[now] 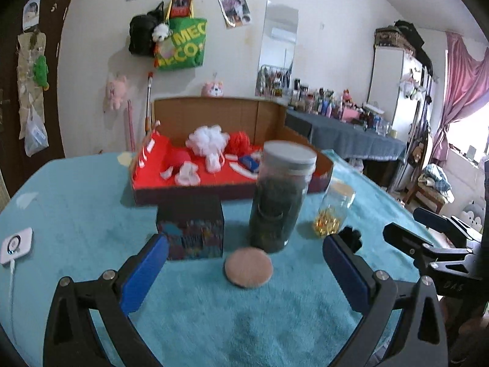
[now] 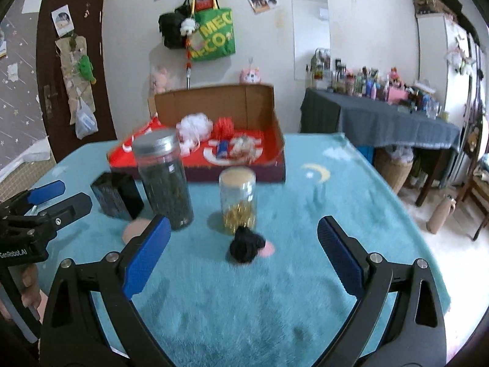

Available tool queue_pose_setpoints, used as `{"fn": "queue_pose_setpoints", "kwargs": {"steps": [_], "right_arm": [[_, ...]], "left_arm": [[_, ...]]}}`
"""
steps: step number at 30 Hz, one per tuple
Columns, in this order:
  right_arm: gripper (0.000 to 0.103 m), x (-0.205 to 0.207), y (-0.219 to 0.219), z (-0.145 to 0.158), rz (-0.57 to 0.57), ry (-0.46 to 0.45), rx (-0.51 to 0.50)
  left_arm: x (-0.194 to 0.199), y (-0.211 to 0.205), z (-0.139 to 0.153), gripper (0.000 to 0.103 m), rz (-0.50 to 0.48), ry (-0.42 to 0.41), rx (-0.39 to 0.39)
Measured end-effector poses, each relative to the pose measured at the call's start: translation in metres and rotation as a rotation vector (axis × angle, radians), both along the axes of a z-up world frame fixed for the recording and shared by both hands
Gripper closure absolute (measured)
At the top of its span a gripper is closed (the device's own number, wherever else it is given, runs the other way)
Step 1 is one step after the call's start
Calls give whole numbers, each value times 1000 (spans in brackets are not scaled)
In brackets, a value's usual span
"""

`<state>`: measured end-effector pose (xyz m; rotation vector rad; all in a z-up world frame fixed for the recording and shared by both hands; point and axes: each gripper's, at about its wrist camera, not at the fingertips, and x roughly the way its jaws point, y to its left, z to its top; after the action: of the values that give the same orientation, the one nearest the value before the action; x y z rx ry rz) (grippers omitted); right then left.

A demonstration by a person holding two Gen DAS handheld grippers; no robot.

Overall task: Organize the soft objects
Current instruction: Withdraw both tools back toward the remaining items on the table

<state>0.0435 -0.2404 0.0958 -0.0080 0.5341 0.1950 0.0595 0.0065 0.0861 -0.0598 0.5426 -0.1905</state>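
1. While the left gripper [image 1: 246, 250] hangs low over the teal blanket [image 1: 76, 214] that covers the surface, its jaws are spread wide with nothing between them. A round pink puff [image 1: 248, 268] lies flat just ahead of them, close against the foot of a tall dark jar [image 1: 279, 195]. My guess is that the puff is what this side is lined up for. Beside the jar stand a dark patterned box [image 1: 191, 227] and a small jar with gold bits [image 1: 333, 211]. These hard things sit in a row in front, probably as clutter to be worked around. Behind them is the open cardboard box [image 1: 214, 116] with a red lining. A white pompom [image 1: 207, 139] and a red pompom [image 1: 240, 142] already lie inside, so it seems to be where the soft things go.

2. From the right wrist view, the right gripper [image 2: 244, 244] also has its jaws spread and empty. A black fluffy ball [image 2: 246, 244] lies on the blanket straight ahead, just in front of the small jar, with a pink patch [image 2: 267, 249] peeping out beside it. The aim looks square on the ball. At the left edge a hand [image 2: 29, 287] grips the other tool's handle.
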Motion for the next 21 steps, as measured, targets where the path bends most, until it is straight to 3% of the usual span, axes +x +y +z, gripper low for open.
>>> {"fn": "queue_pose_setpoints", "kwargs": {"steps": [7,21], "right_arm": [[5,7,3,-23,2,62,-10],[5,12,1,-29,-4,87,-6]], "left_arm": [[6,1,-18,0,3,69,-7],[9,1,-25,0,6,107,-5]]}}
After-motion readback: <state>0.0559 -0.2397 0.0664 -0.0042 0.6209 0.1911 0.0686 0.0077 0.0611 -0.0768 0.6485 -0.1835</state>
